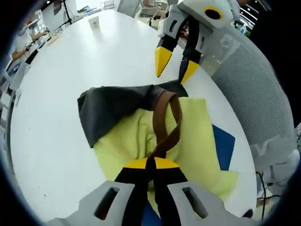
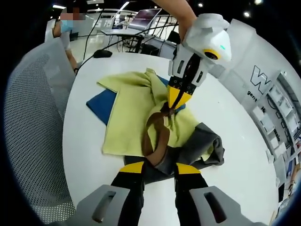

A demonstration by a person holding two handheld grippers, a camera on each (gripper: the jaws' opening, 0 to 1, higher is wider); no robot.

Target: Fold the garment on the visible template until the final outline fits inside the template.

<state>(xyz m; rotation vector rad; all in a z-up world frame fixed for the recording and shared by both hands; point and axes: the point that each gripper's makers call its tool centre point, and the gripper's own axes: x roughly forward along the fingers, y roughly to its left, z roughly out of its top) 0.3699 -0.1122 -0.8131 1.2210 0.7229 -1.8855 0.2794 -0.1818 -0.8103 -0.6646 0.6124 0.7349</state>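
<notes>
A yellow-green garment (image 1: pixel 197 141) with a grey part (image 1: pixel 110 108) and a brown band (image 1: pixel 162 125) lies bunched on a blue template (image 1: pixel 223 146) on the white table (image 1: pixel 70 61). My left gripper (image 1: pixel 150 162) is shut on the brown band near the garment's middle. In the right gripper view the left gripper (image 2: pixel 175 101) pinches that band (image 2: pixel 157 134) above the yellow fabric (image 2: pixel 131 108). My right gripper (image 2: pixel 160 168) stands open, its jaws straddling the grey edge (image 2: pixel 202 146). In the left gripper view the right gripper (image 1: pixel 175 70) hangs open just beyond the grey fabric. The template (image 2: pixel 101 106) is mostly covered.
A grey mesh chair (image 1: pixel 254 94) stands against the table's edge beside the garment, also seen as a mesh chair (image 2: pixel 33 127). A small white cup (image 1: pixel 94 22) sits far across the table. A laptop (image 2: pixel 143 19) and a person (image 2: pixel 63 33) are in the background.
</notes>
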